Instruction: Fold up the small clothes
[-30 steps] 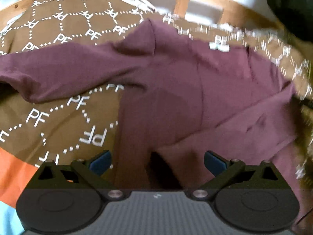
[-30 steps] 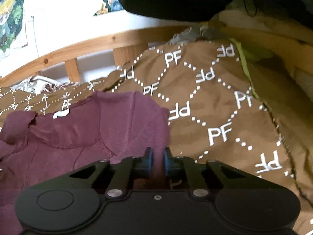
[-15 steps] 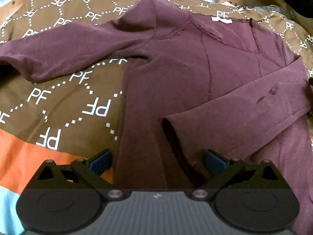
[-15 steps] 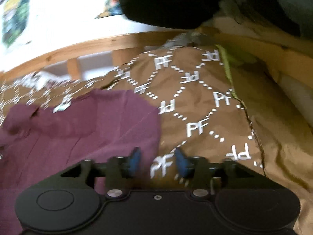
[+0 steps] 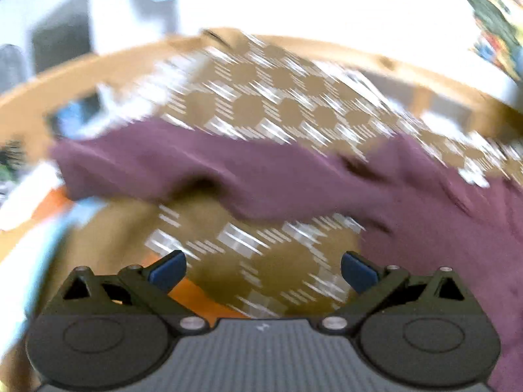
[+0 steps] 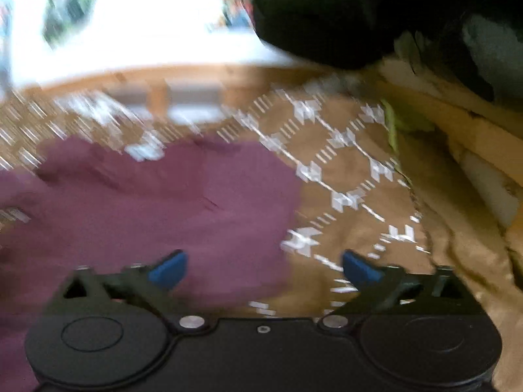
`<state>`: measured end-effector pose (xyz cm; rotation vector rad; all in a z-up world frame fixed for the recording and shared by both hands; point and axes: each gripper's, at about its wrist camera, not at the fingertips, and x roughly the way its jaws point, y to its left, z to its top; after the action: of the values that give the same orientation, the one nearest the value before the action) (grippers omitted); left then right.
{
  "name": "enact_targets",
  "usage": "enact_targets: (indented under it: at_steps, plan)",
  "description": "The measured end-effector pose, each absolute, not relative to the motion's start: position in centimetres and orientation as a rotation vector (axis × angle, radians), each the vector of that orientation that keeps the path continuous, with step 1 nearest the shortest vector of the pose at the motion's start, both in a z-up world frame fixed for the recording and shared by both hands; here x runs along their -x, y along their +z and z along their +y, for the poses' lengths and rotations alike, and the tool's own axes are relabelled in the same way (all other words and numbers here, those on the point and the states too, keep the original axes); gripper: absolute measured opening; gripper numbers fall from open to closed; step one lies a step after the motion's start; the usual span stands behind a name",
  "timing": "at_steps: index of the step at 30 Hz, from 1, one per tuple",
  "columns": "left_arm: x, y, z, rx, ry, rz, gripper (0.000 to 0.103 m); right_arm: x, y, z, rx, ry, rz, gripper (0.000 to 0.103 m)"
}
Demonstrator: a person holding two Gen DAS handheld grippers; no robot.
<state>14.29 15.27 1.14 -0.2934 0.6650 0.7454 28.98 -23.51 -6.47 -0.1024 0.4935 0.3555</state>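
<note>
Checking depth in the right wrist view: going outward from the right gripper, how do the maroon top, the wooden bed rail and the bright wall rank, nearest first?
1. Maroon top: just ahead, left, its edge between the opening fingers of the right gripper, unheld.
2. Wooden bed rail: past the brown blanket.
3. Bright wall: farthest, top.

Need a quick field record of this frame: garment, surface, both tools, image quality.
garment: maroon long-sleeve top, lying on the cover, one sleeve stretched out to the side
surface: brown patterned cover with white markings, wooden frame behind
left tool: open, nothing between the pads
right tool: jaws opening, nothing gripped; the top's edge lies under the gap
image quality: both views motion-blurred, fine detail unreadable
</note>
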Motion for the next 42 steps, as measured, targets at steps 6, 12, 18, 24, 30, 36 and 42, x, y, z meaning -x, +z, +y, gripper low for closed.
enact_targets:
  at_steps: [6,12,18,24,30,36,42]
  plan:
    - [-11.4,1.9,20.5,0.364,0.880,0.585,0.103,-23.4,-5.1,-20.4,0.125,0.578,0.412,0.102]
    - [-8.3,1.0,22.7,0.529,1.048,0.455,0.101,-21.9,-6.9,-17.3,0.162,0.691,0.421,0.102]
    - [-8.1,1.3,23.7,0.570,1.135,0.363,0.084,-22.4,-8.7,-17.0,0.141,0.690,0.505,0.103]
    - [-11.1,0.9,23.8,0.565,1.184,0.395,0.040,-23.4,-10.2,-18.1,0.088,0.608,0.593,0.103]
    - [-11.2,2.9,23.5,0.514,1.166,0.321,0.010,-23.4,-10.3,-19.2,0.068,0.571,0.580,0.102]
    - [-9.6,7.3,22.9,0.425,1.024,0.139,0.009,-22.5,-9.9,-18.9,0.112,0.594,0.534,0.103]
    - [-10.6,9.4,20.6,0.328,0.810,0.092,0.009,-21.8,-8.9,-18.8,0.151,0.593,0.471,0.103]
